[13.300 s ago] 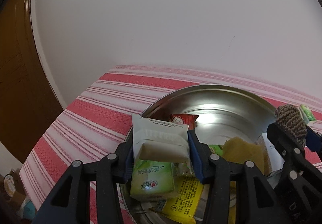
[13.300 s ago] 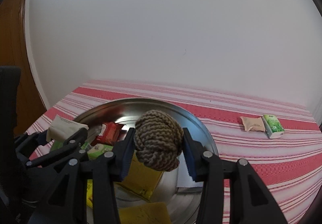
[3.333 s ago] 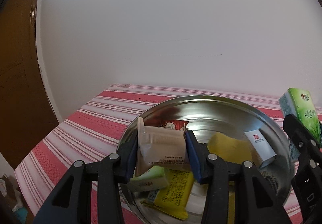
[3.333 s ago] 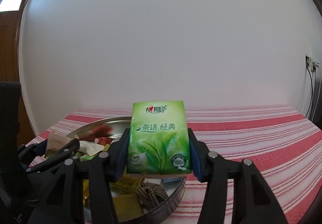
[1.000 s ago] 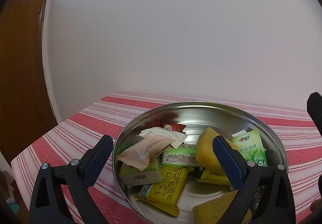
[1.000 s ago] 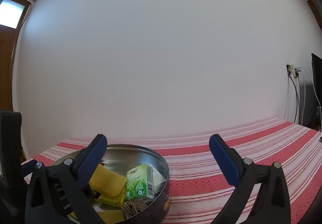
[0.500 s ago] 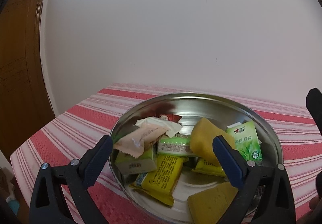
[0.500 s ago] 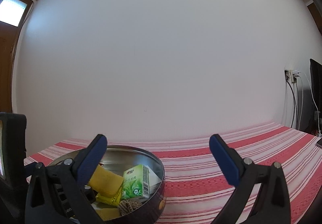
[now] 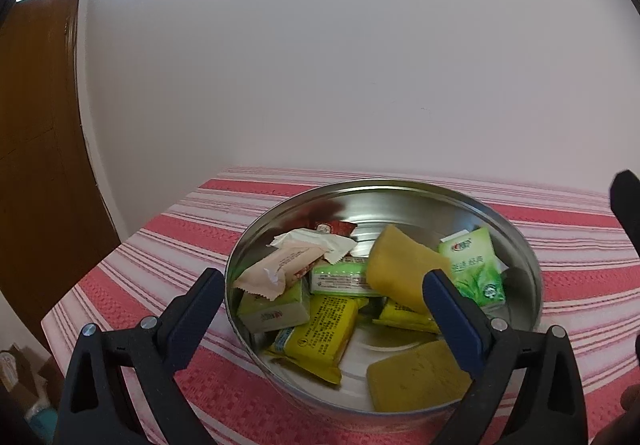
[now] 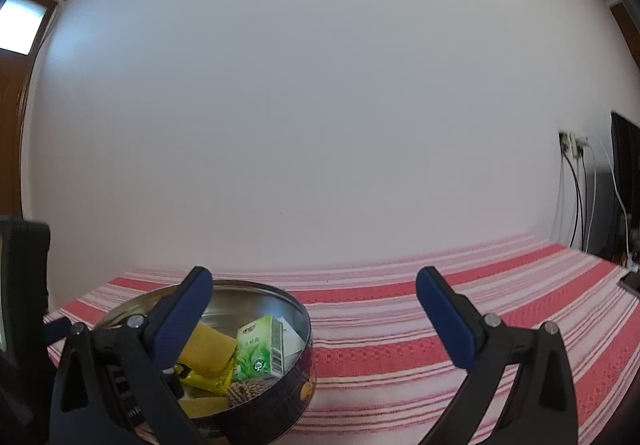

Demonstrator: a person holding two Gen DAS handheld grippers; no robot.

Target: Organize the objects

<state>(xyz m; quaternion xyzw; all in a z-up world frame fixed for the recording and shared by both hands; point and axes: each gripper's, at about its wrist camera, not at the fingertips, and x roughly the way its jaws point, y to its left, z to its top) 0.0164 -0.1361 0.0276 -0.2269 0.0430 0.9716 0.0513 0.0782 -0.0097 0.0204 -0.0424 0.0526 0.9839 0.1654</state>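
A round metal tin (image 9: 516, 245) (image 10: 302, 325) sits on the red-and-white striped cloth (image 9: 168, 245), filled with several items. Inside lie a pink wrapped snack (image 9: 280, 265), a green tissue pack (image 9: 476, 265) (image 10: 260, 349), yellow sponges (image 9: 400, 269), a yellow packet (image 9: 320, 333) and a rope ball (image 10: 246, 391). My left gripper (image 9: 320, 309) stands open just above the tin's near side, holding nothing. My right gripper (image 10: 312, 305) is open too, raised over the tin's right edge, nothing between its fingers.
A white wall rises behind the table. A brown wooden door (image 9: 36, 165) stands at the left past the table edge. Cables and a wall socket (image 10: 572, 149) hang at the far right, beside a dark screen (image 10: 624, 185). Striped cloth (image 10: 440, 345) stretches right of the tin.
The pink snack and green tissue pack, held 3.3 s ago, now lie in the tin and both grippers are open. Over the last second the left gripper has tilted closer over the tin.
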